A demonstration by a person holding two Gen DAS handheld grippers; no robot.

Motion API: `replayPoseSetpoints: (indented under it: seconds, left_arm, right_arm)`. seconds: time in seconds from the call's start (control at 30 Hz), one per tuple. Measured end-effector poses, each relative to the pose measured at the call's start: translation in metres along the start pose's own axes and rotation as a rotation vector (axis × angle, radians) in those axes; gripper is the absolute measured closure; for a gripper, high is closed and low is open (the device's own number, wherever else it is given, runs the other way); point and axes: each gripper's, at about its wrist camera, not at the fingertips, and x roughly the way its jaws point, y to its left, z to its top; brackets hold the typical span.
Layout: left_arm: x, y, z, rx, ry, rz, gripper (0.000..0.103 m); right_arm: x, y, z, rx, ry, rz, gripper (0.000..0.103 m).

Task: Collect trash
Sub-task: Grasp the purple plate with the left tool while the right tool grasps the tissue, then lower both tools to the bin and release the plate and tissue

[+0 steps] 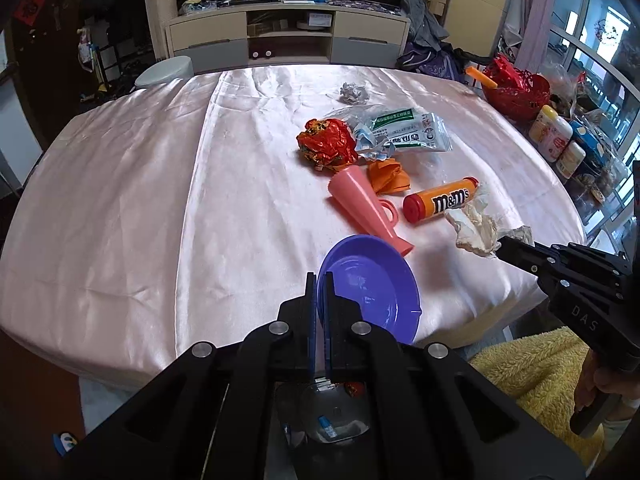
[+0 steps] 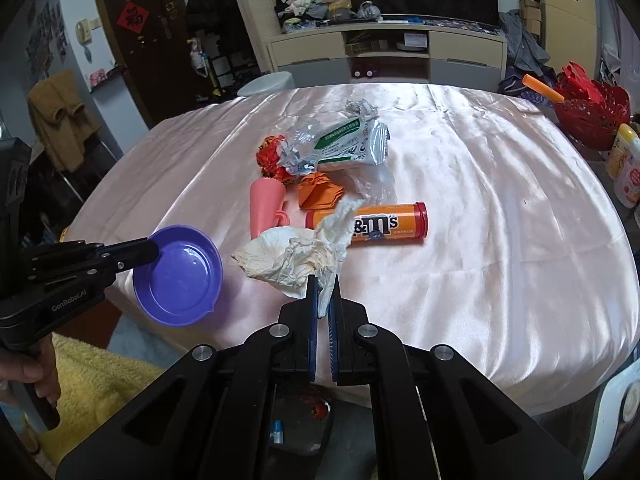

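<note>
Tissue (image 2: pixel 296 260), one, soft and crumpled, pinched in right tool (image 2: pixel 324 292); one glossy round purple bowl (image 1: pixel 368 284) clamped by left tool (image 1: pixel 320 288).

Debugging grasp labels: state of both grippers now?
Left gripper: closed on purple dish rim.
Right gripper: closed on crumpled tissue.

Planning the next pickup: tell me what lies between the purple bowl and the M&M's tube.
The pink cup, lying on its side, sits between the purple bowl and the M&M's tube; the left wrist view shows this best. The crumpled tissue lies there too.
</note>
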Motion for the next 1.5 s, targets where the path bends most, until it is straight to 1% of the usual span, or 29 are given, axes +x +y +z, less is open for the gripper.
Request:
replayPoseSetpoints:
  seconds: [0.23, 0.37, 0.5, 0.63, 0.87, 1.0, 1.1, 1.13, 1.23, 1.37, 1.5]
  left_arm:
    - [-0.026, -0.006, -0.032, 0.017, -0.012, -0.012, 0.102]
    - [-0.031, -0.012, -0.057, 0.031, 0.009, -0.015, 0.102]
    - [-0.027, -0.013, -0.081, 0.034, 0.047, -0.02, 0.102]
    - [-0.021, -0.01, -0.105, 0.015, 0.084, -0.02, 0.102]
    - [-0.004, -0.003, -0.143, -0.028, 0.149, -0.03, 0.101]
    - [0.009, -0.001, -0.161, -0.036, 0.189, -0.042, 0.101]
    - [0.017, 0.002, -0.17, -0.043, 0.214, -0.051, 0.101]
    - [0.019, 0.003, -0.173, -0.046, 0.222, -0.056, 0.101]
    - [0.022, 0.004, -0.175, -0.049, 0.232, -0.068, 0.101]
    - [0.027, 0.003, -0.176, -0.05, 0.248, -0.073, 0.098]
    - [0.031, 0.002, -0.173, -0.05, 0.261, -0.071, 0.096]
  right_arm:
    - [-0.018, 0.019, -0.025, -0.027, 0.004, 0.021, 0.097]
    - [-0.022, 0.026, -0.044, -0.029, 0.02, 0.047, 0.097]
    - [-0.021, 0.031, -0.063, -0.031, 0.047, 0.062, 0.097]
    - [-0.015, 0.034, -0.08, -0.032, 0.091, 0.06, 0.097]
    - [0.011, 0.042, -0.114, -0.026, 0.195, 0.055, 0.097]
    - [0.025, 0.043, -0.126, -0.009, 0.243, 0.068, 0.097]
    - [0.033, 0.043, -0.13, 0.005, 0.266, 0.082, 0.096]
    - [0.035, 0.043, -0.131, 0.007, 0.272, 0.087, 0.094]
    - [0.04, 0.041, -0.134, 0.02, 0.288, 0.101, 0.094]
    - [0.045, 0.039, -0.136, 0.038, 0.307, 0.112, 0.094]
    - [0.046, 0.038, -0.137, 0.047, 0.309, 0.12, 0.093]
